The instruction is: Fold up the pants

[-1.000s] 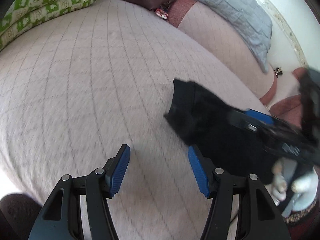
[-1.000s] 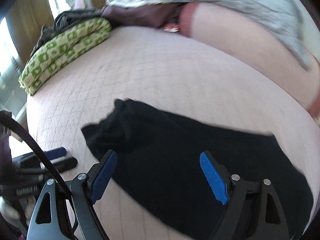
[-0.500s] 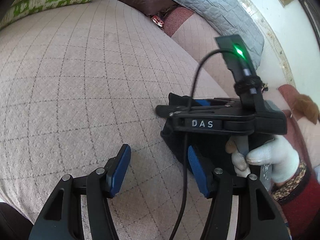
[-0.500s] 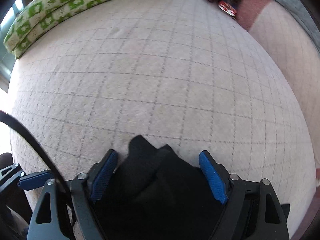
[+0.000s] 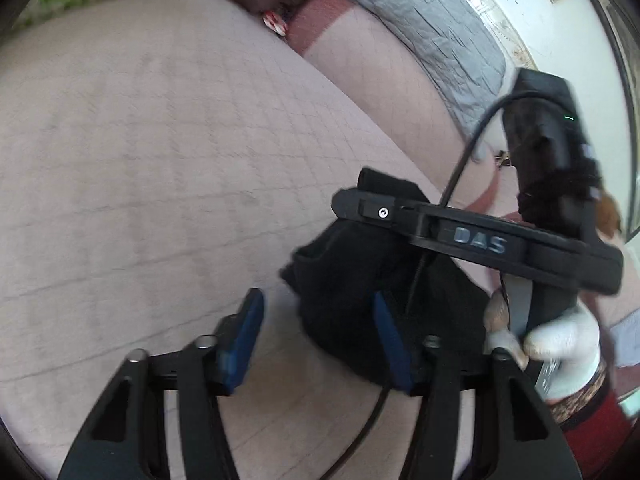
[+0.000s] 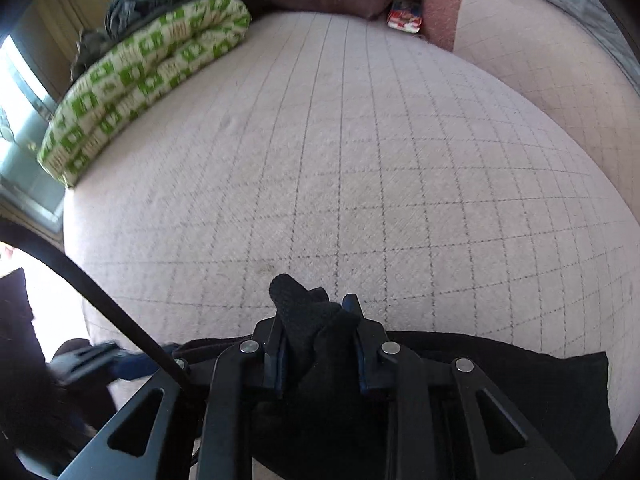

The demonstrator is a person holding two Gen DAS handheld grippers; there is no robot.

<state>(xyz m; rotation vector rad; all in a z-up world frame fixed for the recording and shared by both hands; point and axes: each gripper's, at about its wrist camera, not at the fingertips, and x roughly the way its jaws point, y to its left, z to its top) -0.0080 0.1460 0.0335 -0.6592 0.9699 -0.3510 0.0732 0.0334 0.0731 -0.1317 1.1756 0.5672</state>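
Pants: black pants point(image 6: 500, 392) are spread across the near edge of the bed point(image 6: 360, 160), on its pale checked cover; one bunched end is lifted between the blue pads of the right gripper.
Right gripper: the right gripper point(image 6: 318, 344) is seen closing, with a fold of the dark cloth pinched between its pads and a nub of fabric poking out beyond the tips.
Left gripper: the left gripper point(image 5: 316, 340) is also closing, but only bare bed cover lies between its pads; the cloth point(image 5: 352, 280) is touched at most by its right pad, and no grip is shown.
Gloved hand: a white-gloved hand point(image 5: 560, 340) is seen at the right, holding the handle of the right gripper.
Surroundings: a green patterned quilt point(image 6: 140, 80) lies at the far left of the bed, and a grey pillow point(image 5: 420, 32) at the far right, both well apart from the pants.
Risk, thin pinch: only a small bunch appears to be caught on the right, so it could slip out once the cloth is lifted.
Risk, missed grasp: the left pads may shut on nothing, or on the bed cover, because the cloth edge sits to their right.
Risk, uneven fold: with one corner held, the pants would likely drag and twist.
Risk, cable: the black cable point(image 5: 460, 168) trailing over the cloth could snag it.
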